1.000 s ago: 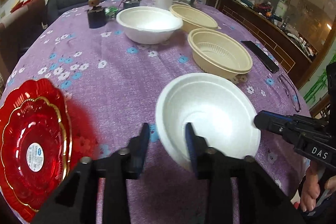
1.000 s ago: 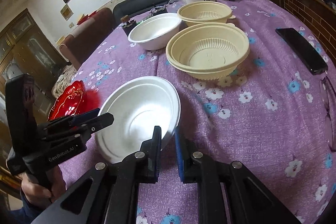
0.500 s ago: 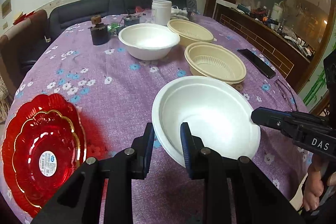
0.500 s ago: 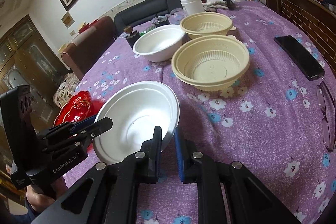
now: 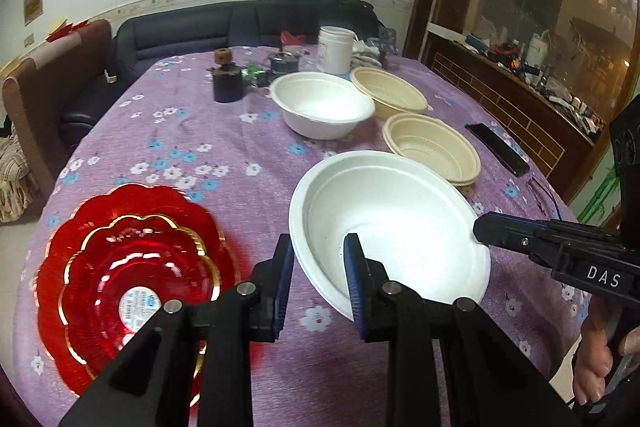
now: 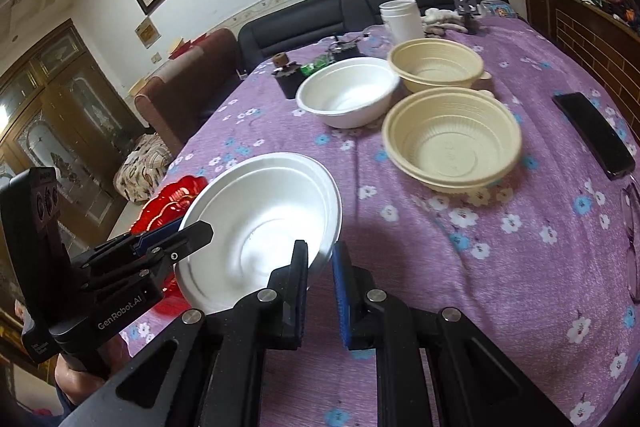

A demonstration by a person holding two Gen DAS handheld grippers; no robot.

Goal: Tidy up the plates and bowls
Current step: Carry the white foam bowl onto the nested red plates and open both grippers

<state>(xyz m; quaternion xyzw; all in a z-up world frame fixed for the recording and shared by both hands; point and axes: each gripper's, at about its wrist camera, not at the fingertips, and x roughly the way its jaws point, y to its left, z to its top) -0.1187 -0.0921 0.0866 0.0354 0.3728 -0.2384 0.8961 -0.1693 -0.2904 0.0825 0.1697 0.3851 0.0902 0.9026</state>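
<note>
Gripping opposite edges of one white foam bowl (image 5: 392, 227), the left gripper (image 5: 318, 259) and right gripper (image 6: 320, 267) are each nearly closed, pinching its rim and holding it tilted above the purple flowered tablecloth (image 6: 500, 267). Four bowls show in all: two white, the second white bowl (image 5: 322, 109) standing farther back, and two beige bowls (image 6: 450, 141) beside it. Two red scalloped plates (image 5: 132, 279) lie nested at the left.

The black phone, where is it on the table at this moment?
The black phone lies flat on the purple tablecloth at the right edge of the right wrist view, to the right of the nearer beige bowl.
</note>
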